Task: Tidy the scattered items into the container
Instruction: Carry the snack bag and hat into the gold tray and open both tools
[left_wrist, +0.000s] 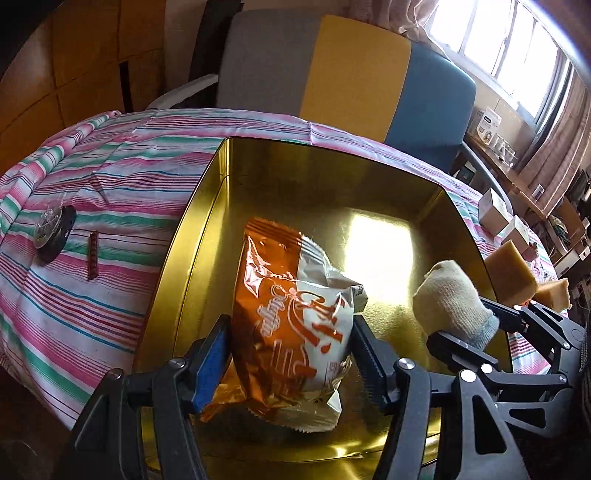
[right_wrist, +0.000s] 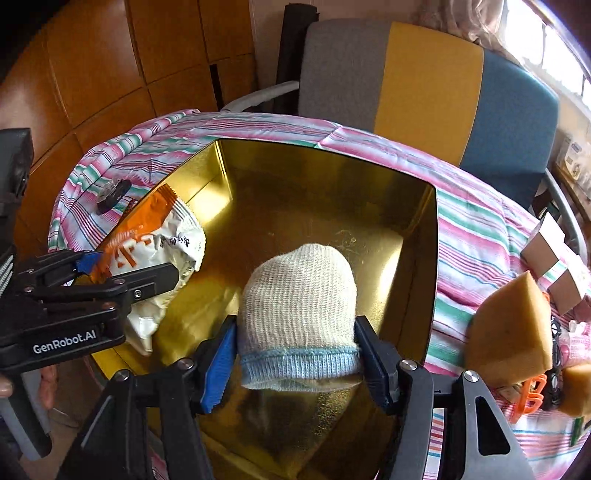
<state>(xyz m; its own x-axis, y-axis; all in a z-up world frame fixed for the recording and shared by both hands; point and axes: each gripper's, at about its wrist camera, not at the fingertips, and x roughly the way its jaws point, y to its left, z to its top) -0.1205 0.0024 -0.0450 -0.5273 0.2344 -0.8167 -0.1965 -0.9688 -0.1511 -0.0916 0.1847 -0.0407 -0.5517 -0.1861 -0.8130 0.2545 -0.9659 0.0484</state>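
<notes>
Two hand-held grippers hang side by side over a gold tin container that stands on a bench draped in a pink, green and white striped cloth.

The left gripper has an orange-and-white snack packet between its fingers, over the left half of the container. The blue pad lies against the packet's left edge; whether the right finger presses it cannot be told.

The right gripper holds a cream knitted sock with a pale blue cuff, both pads against the cuff, above the middle of the container floor. Seen from the right wrist, the left gripper and its packet sit at the container's left wall.

Still out on the cloth: a black disc with a clear top and a small dark red strip, both left of the container, and, to its right, yellow sponge blocks, small cardboard boxes and an orange plastic clip.

A chair with grey, yellow and blue back panels stands at the bench's far side.
</notes>
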